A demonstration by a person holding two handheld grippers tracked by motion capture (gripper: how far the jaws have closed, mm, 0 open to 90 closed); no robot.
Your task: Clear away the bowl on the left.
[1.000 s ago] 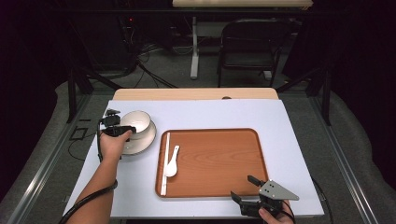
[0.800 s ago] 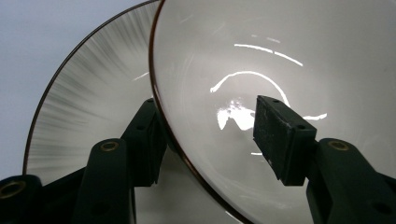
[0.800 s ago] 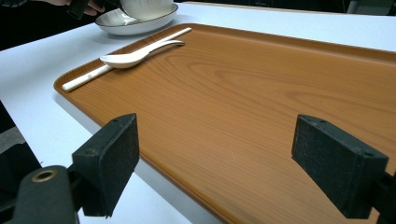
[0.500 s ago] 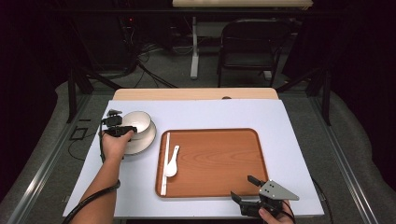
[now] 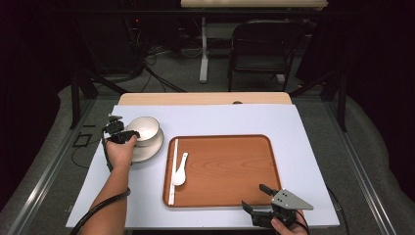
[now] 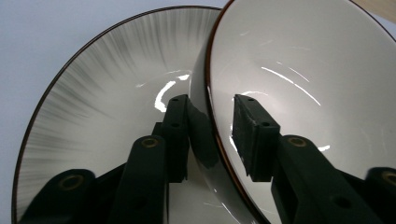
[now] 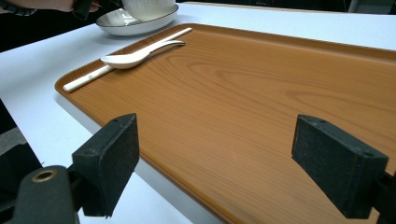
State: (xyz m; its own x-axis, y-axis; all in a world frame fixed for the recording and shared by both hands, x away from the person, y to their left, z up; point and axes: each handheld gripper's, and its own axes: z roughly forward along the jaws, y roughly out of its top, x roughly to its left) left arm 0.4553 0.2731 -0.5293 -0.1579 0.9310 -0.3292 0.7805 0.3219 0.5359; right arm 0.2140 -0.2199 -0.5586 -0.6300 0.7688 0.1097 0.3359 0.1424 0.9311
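A white bowl (image 5: 146,128) sits on a grey-streaked plate (image 5: 147,149) at the table's left. My left gripper (image 5: 126,132) reaches in from the left with its jaws astride the bowl's rim. In the left gripper view one pad lies against the outer wall of the bowl (image 6: 303,70) above the plate (image 6: 107,93). The other pad sits inside, a small gap off the wall. The left gripper's (image 6: 211,100) jaws have just been closing. My right gripper (image 5: 255,198) rests open at the near right corner of the wooden tray (image 5: 230,166), nothing between its pads (image 7: 215,140).
A white spoon (image 5: 179,171) and a white chopstick (image 5: 173,169) lie along the tray's left side, also seen as spoon (image 7: 135,57) and chopstick (image 7: 93,74) in the right gripper view. The rest of the tray (image 7: 261,93) is bare. A chair (image 5: 264,44) stands beyond the table.
The left gripper's jaws have narrowed around the bowl's rim. Both hands have stayed where they were, and the bowl and plate have not shifted.
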